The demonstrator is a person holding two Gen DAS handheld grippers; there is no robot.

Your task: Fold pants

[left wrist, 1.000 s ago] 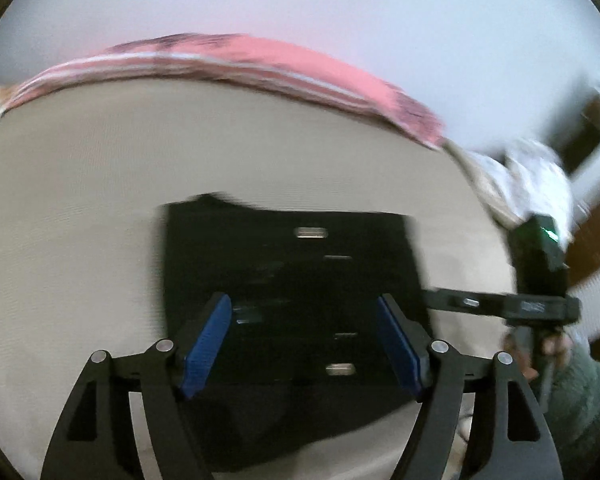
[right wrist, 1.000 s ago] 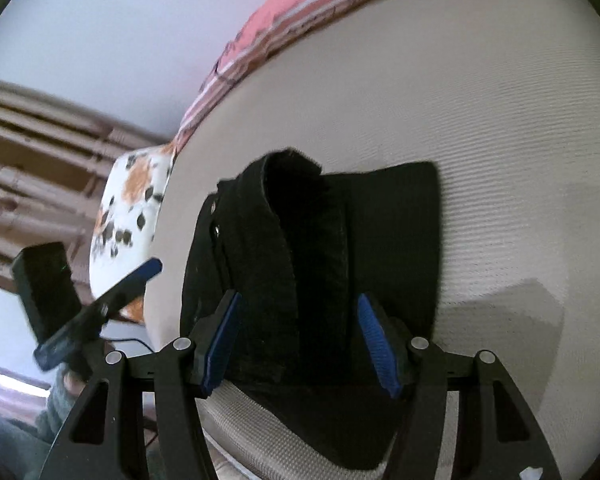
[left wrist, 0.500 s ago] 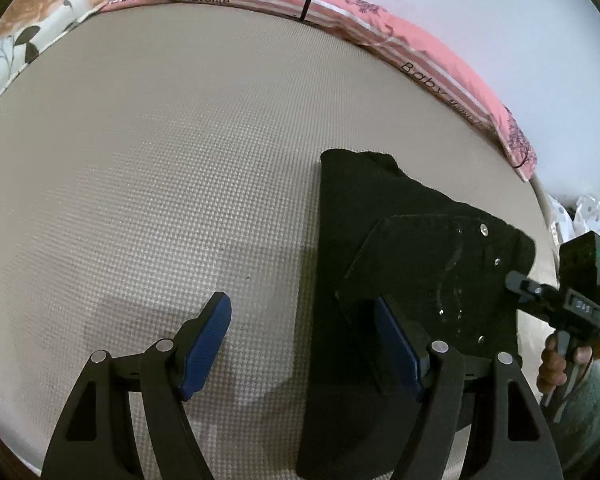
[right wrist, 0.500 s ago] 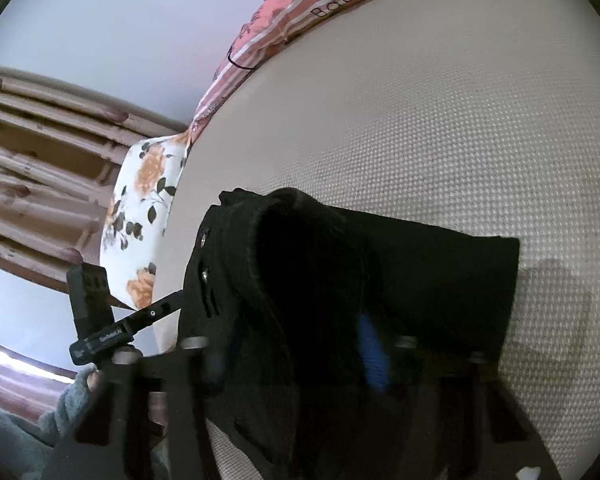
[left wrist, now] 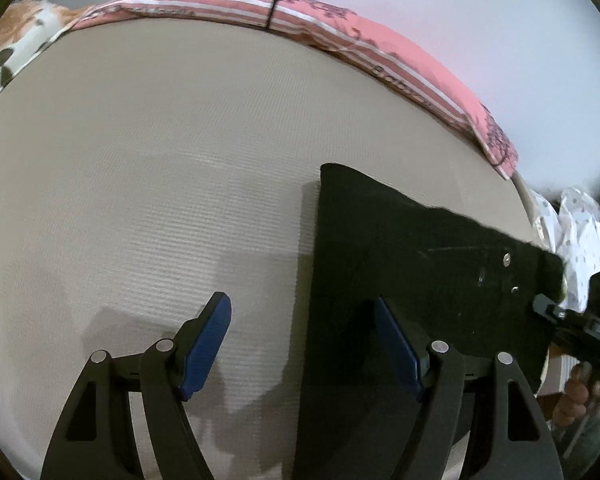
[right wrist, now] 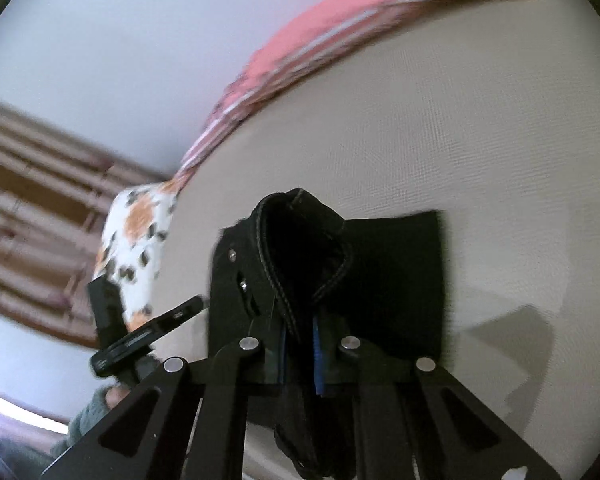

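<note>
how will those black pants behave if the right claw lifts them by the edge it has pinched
Probably floppy: the black pants already buckle into a raised hump above the right claw, whose jaws are closing on a stitched edge. Likely fairly heavy: the cloth looks thick, with metal rivets. The folded layers may slide apart, since the left claw stands open, holding nothing down.

Black hand-held gripper [left wrist: 302, 344], blue pads [left wrist: 204, 350], silver screws, grey-green sleeve [right wrist: 86, 424]

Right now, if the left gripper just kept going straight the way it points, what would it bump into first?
Probably the left edge of the black pants. The left gripper is open and empty, angled down, with one finger over the bare beige mattress and the other over the pants. Depth is hard to judge here.
</note>
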